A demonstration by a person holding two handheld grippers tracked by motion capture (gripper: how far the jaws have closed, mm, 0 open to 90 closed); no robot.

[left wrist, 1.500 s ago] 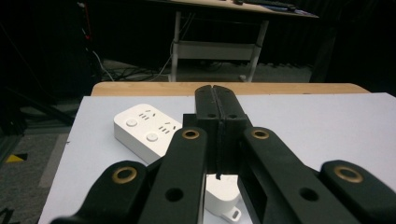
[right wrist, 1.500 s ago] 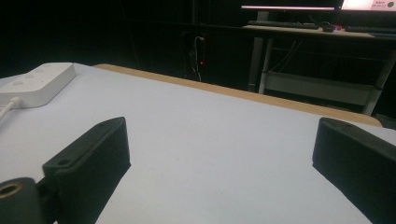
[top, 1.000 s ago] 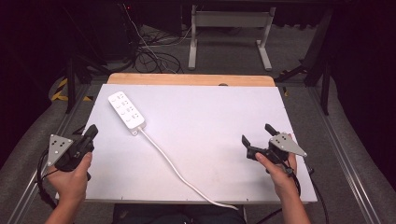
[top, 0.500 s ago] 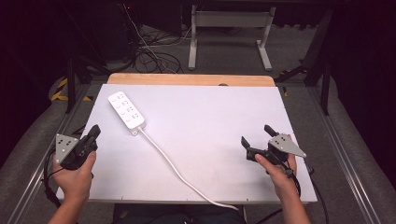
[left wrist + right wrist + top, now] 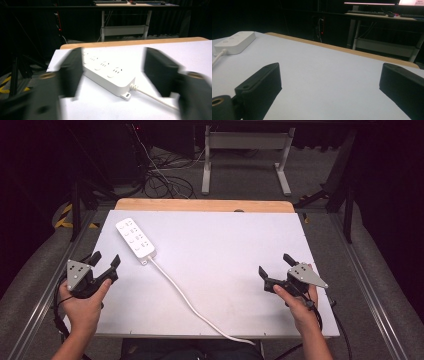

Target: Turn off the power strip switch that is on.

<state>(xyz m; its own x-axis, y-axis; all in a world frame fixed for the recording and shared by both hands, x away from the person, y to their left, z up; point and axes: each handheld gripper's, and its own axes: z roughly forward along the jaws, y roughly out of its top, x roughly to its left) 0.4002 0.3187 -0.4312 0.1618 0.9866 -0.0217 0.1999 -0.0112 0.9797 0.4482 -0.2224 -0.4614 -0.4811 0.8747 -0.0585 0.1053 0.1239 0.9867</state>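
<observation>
1. At the lower left of the high view, the person's left hand (image 5: 82, 307) held the left gripper (image 5: 106, 264) at the bench's (image 5: 225, 250) left edge, its fingers spread apart with nothing between them.
2. At the lower right of that view, the right hand (image 5: 295, 302) held the right gripper (image 5: 276, 265) above the white surface, fingers likewise spread wide and empty.
3. In the left gripper view the two black fingers (image 5: 71, 71) were blurred and framed the power strip (image 5: 107, 75), which lay flat on the bench just beyond them, not touched.
4. In the right gripper view the fingers (image 5: 259, 81) stood well apart over bare white bench, the strip at the upper left of the frame.
5. A white cord (image 5: 190, 302) ran from the strip's near end diagonally to the bench's bottom edge, passing between the two grippers.
6. The power strip itself lay in the upper left part of the bench, angled.
7. Beyond the bench's wooden far edge (image 5: 200, 205), at the top of the frame, stood a metal frame (image 5: 245, 140) and loose cables (image 5: 160, 177) on the floor.
</observation>
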